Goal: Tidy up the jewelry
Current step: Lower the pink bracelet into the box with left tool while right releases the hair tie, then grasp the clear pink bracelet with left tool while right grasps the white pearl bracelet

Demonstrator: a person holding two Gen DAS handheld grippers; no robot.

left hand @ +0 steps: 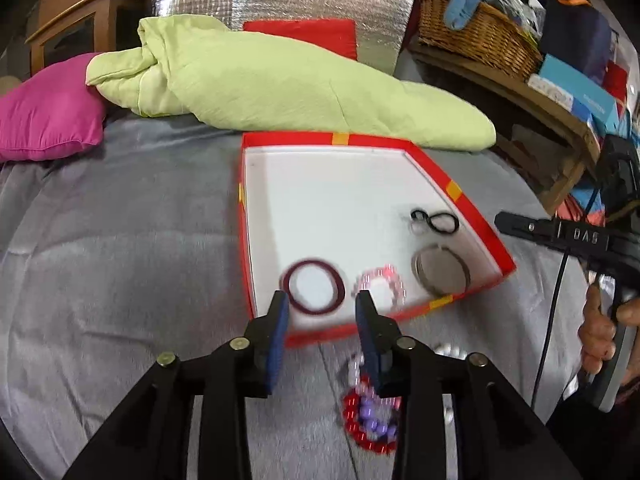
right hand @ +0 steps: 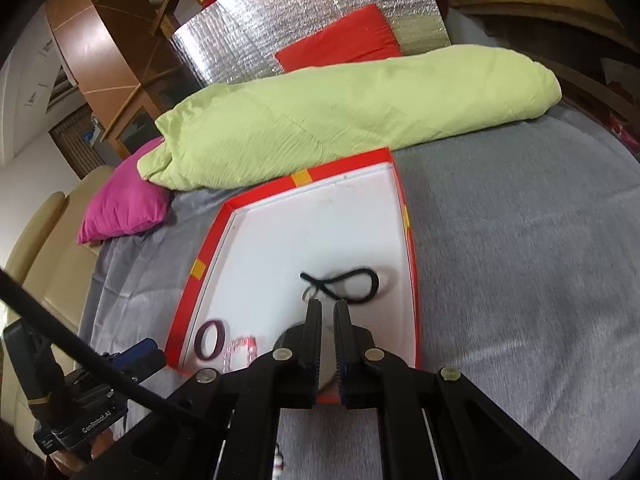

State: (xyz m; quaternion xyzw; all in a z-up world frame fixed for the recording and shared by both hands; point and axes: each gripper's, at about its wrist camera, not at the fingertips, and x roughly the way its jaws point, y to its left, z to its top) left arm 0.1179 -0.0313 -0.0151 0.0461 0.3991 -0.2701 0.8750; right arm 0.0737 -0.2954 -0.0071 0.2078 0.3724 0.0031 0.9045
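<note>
A red-rimmed box (left hand: 460,196) with a white floor lies on the grey bedcover. In it lie a maroon bangle (left hand: 314,286), a pink bead bracelet (left hand: 380,282), a silver hoop (left hand: 442,268) and a black cord loop (left hand: 434,220). A red and purple bead bracelet (left hand: 370,416) and white beads (left hand: 448,350) lie on the cover outside the box. My left gripper (left hand: 322,304) is open and empty above the box's near edge. My right gripper (right hand: 328,308) is nearly shut with nothing between its fingers, over the box (right hand: 410,240) near the black cord loop (right hand: 348,280).
A rolled light-green quilt (left hand: 280,84) lies just behind the box. A magenta pillow (left hand: 48,112) sits at the left. A wicker basket (left hand: 476,32) and boxes stand on a wooden shelf at the right. A silver foil panel and red cushion (left hand: 316,32) stand behind.
</note>
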